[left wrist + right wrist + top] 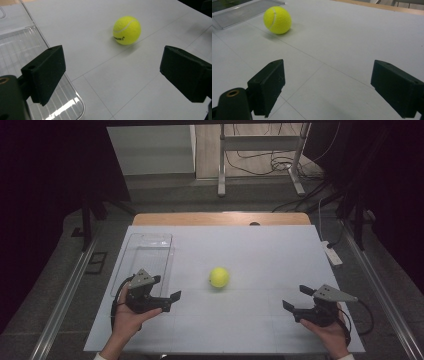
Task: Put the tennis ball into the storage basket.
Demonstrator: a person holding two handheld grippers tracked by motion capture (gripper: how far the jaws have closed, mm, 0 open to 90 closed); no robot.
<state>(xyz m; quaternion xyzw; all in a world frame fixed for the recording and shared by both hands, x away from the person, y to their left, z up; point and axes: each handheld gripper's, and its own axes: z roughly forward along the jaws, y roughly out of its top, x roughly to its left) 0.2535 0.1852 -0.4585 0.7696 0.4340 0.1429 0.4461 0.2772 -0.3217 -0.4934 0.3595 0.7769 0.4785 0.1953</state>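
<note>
**Both grippers open, tennis ball waiting between them**

From the high view, I see a white table with a yellow tennis ball resting near its middle. A clear plastic tray lies empty at the left side of the table, apart from the ball. My left gripper sits at the tray's near end, its jaws spread and pointing toward the ball. My right gripper is held at the right side of the table, well apart from the ball, jaws also spread with nothing between them.

In the left gripper view, the two black jaws stand wide apart and empty. The ball lies ahead on the bare table, closer to the right jaw's line than the left, and the tray's rounded corner passes under the left jaw.

In the right gripper view, the jaws are open and hold nothing; the ball sits far ahead toward the upper left, with the tray's edge behind it.

I judge this as the approach step, before any grasp (the ball looks destined for the tray). The next move calls for bringing the nearer left gripper forward until the ball sits centred between its jaws, then closing gently, since a nudge would send it rolling.
</note>
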